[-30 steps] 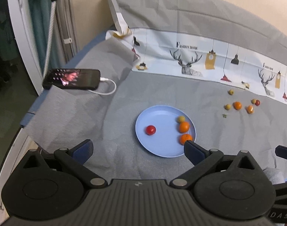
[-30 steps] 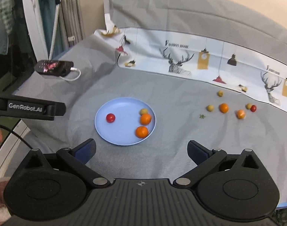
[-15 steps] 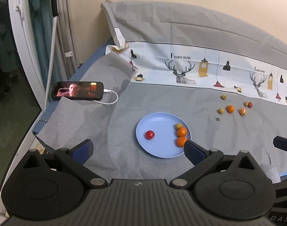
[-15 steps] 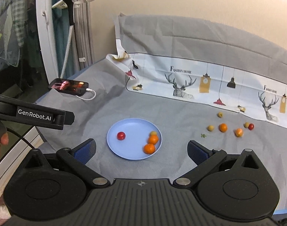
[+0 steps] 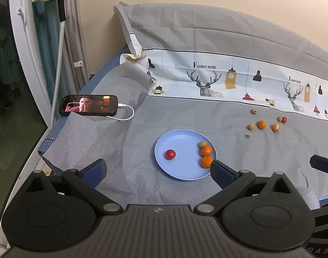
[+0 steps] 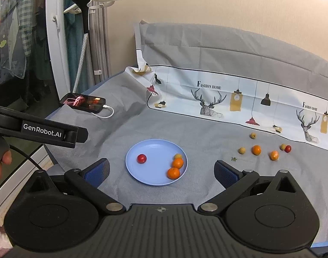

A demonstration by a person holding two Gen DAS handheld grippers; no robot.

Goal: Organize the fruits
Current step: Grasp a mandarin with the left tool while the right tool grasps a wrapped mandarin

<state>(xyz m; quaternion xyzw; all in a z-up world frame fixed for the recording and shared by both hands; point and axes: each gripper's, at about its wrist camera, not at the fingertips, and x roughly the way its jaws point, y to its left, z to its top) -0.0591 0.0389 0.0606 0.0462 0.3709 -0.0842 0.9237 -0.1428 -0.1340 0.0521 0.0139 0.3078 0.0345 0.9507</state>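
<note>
Nearest, the left claw [image 5: 157,168] and right claw [image 6: 161,171] both stand wide and hold nothing, raised above the near edge of the grey-covered bed [image 6: 207,133]. Just beyond them lies the blue plate [image 6: 151,148], holding a cherry tomato [image 6: 141,158], two oranges [image 6: 176,168] and a small yellow-green fruit [image 6: 177,156]. Well to the plate's far right, six loose fruits [image 6: 256,149] lie scattered on the cloth. Judged so, sorting is partway done; next, a claw must reach out to a loose fruit and close gently.

plate [image 6: 142,178]: smooth glossy plastic | cloth [image 6: 207,142]: matt grey woven fabric | phone [image 5: 88,105]: glossy screen
</note>
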